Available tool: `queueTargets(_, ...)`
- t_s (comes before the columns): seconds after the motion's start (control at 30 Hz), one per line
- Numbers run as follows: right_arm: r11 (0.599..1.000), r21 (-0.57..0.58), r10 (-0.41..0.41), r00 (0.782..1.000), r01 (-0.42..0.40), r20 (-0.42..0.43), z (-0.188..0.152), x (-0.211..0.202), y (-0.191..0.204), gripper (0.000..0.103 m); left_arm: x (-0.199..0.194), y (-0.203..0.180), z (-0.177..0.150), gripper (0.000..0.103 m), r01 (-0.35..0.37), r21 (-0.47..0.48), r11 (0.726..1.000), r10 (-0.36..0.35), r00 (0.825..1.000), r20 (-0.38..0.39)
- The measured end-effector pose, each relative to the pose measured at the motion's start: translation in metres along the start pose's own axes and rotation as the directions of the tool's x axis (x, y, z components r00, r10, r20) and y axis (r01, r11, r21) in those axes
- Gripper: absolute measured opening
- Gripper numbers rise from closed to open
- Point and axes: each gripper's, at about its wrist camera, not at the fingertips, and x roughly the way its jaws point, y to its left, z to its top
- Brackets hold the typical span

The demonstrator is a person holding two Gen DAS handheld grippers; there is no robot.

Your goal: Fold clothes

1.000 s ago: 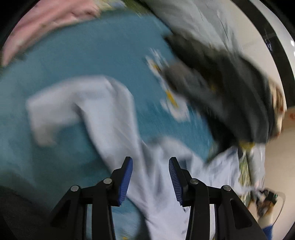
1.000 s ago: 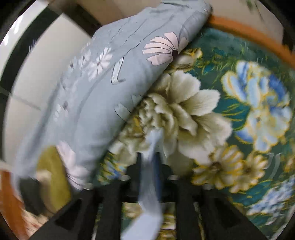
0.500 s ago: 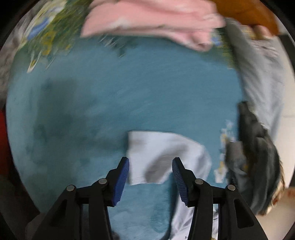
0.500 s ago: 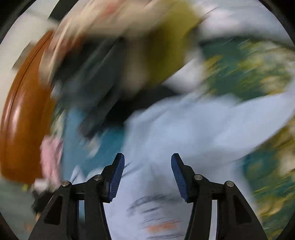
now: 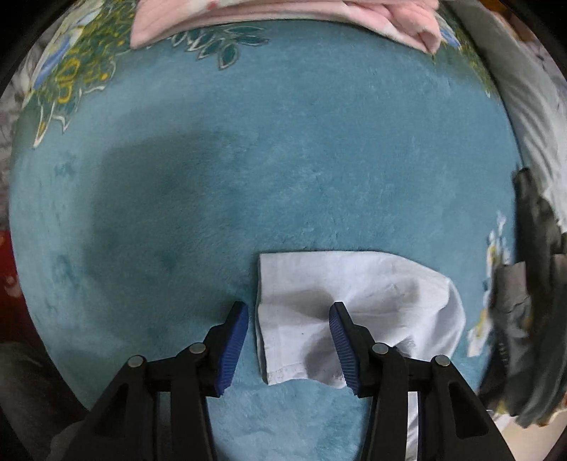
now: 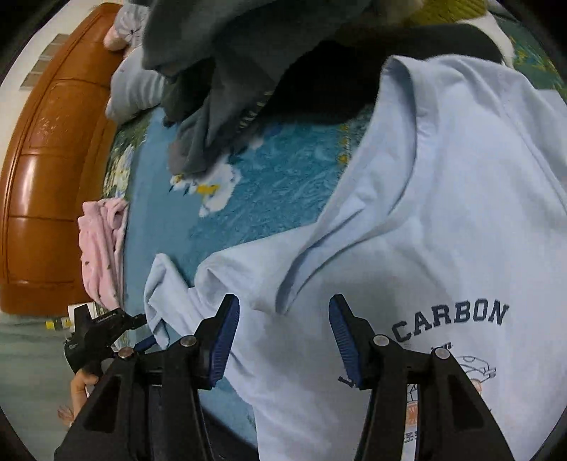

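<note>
A pale blue T-shirt (image 6: 443, 220) printed "CARBON" lies spread on a teal plush blanket (image 5: 283, 159). Its sleeve (image 5: 354, 298) shows in the left wrist view as a pale flat piece. My left gripper (image 5: 288, 337) is open, its jaws either side of the sleeve's end, just above the cloth. It also shows at the sleeve's tip in the right wrist view (image 6: 141, 331). My right gripper (image 6: 281, 337) is open and empty over the shirt's chest, close to the shoulder folds.
A heap of dark grey clothes (image 6: 226, 71) lies beyond the shirt, also at the right edge of the left wrist view (image 5: 531, 283). Folded pink garments (image 5: 283, 14) lie at the blanket's far side. An orange wooden headboard (image 6: 46, 170) stands behind.
The right gripper was shut on pale cloth a second ago and is now open over the shirt. The left gripper swung to the sleeve's end and steadied there. The shirt now lies flat.
</note>
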Motion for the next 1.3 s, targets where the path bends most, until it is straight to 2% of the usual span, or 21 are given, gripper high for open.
queueTargets(0.1, 1.0, 0.025, -0.008, 1.0, 0.008, 0.002, -0.001, 0.006, 0.001, 0.054, 0.001, -0.005, -0.005, 0.05, -0.023, 0.009, 1.0, 0.023, 1.0, 0.02)
queueTargets(0.13, 0.999, 0.034, -0.011, 1.0, 0.011, 0.003, -0.001, 0.008, 0.001, 0.054, 0.0, -0.006, -0.007, 0.047, -0.029, 0.012, 1.0, 0.029, 0.999, 0.028)
queueTargets(0.2, 0.999, 0.051, -0.017, 1.0, 0.016, 0.004, -0.002, 0.012, 0.002, 0.054, -0.003, -0.005, -0.01, 0.032, -0.043, -0.011, 0.999, 0.044, 0.997, 0.056)
queueTargets(0.23, 0.998, 0.059, -0.021, 1.0, 0.021, 0.005, -0.002, 0.014, 0.002, 0.054, -0.005, -0.004, -0.012, 0.018, -0.042, -0.021, 0.999, 0.043, 0.997, 0.069)
queueTargets(0.27, 0.996, 0.07, -0.049, 0.999, 0.048, 0.01, -0.001, 0.017, 0.002, 0.053, -0.006, -0.003, -0.014, 0.011, -0.026, -0.032, 0.999, 0.028, 0.996, 0.08)
queueTargets(0.33, 0.993, 0.082, -0.082, 0.996, 0.08, 0.019, -0.001, 0.022, 0.004, 0.04, -0.009, -0.002, -0.017, 0.008, -0.004, -0.045, 0.999, 0.008, 0.996, 0.093)
queueTargets(0.4, 0.993, 0.081, -0.086, 0.996, 0.083, 0.028, 0.003, 0.023, 0.009, 0.016, -0.013, -0.002, -0.02, 0.006, 0.006, -0.046, 0.999, 0.0, 0.993, 0.12)
queueTargets(0.43, 0.994, 0.076, -0.083, 0.996, 0.08, 0.036, 0.006, 0.022, 0.012, 0.01, -0.017, -0.003, -0.022, 0.006, 0.011, -0.046, 0.999, -0.004, 0.991, 0.137)
queueTargets(0.47, 0.995, 0.071, -0.079, 0.996, 0.076, 0.044, 0.009, 0.021, 0.015, 0.008, -0.023, -0.002, -0.025, 0.006, 0.024, -0.045, 0.999, -0.016, 0.986, 0.168)
queueTargets(0.53, 0.996, 0.061, -0.072, 0.996, 0.069, 0.06, 0.016, 0.018, 0.021, 0.008, -0.035, 0.0, -0.026, 0.006, 0.047, -0.044, 0.998, -0.037, 0.976, 0.215)
queueTargets(0.6, 0.998, 0.04, -0.049, 0.992, 0.044, 0.115, 0.028, 0.005, 0.029, 0.007, -0.049, 0.004, -0.027, 0.006, 0.07, -0.043, 0.997, -0.057, 0.963, 0.263)
queueTargets(0.7, 0.999, -0.011, -0.04, 0.981, 0.043, 0.191, 0.054, -0.014, 0.046, 0.007, -0.072, 0.019, -0.013, 0.006, 0.061, -0.025, 0.998, -0.05, 0.945, 0.322)
queueTargets(0.8, 0.998, -0.013, -0.056, 0.975, 0.06, 0.215, 0.08, -0.017, 0.057, 0.006, -0.078, 0.035, 0.001, 0.006, 0.031, -0.032, 0.999, -0.018, 0.941, 0.337)
queueTargets(0.93, 0.993, -0.003, -0.113, 0.969, 0.117, 0.219, 0.107, 0.005, 0.064, 0.006, -0.065, 0.057, 0.027, 0.006, -0.008, -0.024, 1.0, 0.014, 0.959, 0.283)
queueTargets(1.07, 0.986, 0.089, -0.153, 0.971, 0.139, 0.186, 0.121, 0.027, 0.049, 0.006, -0.054, 0.071, 0.032, 0.006, 0.019, -0.053, 0.998, -0.006, 0.971, 0.24)
queueTargets(1.13, 0.986, 0.094, -0.155, 0.975, 0.141, 0.162, 0.123, 0.038, 0.045, 0.006, -0.051, 0.077, 0.032, 0.006, 0.026, -0.063, 0.998, -0.012, 0.975, 0.223)
queueTargets(1.27, 0.992, 0.01, -0.128, 0.983, 0.128, 0.13, 0.119, 0.043, 0.056, 0.009, -0.065, 0.08, 0.014, 0.006, 0.071, -0.051, 0.996, -0.057, 0.971, 0.234)
queueTargets(1.3, 0.991, -0.018, -0.129, 0.983, 0.133, 0.128, 0.117, 0.041, 0.06, 0.013, -0.069, 0.08, 0.009, 0.006, 0.082, -0.048, 0.995, -0.068, 0.969, 0.236)
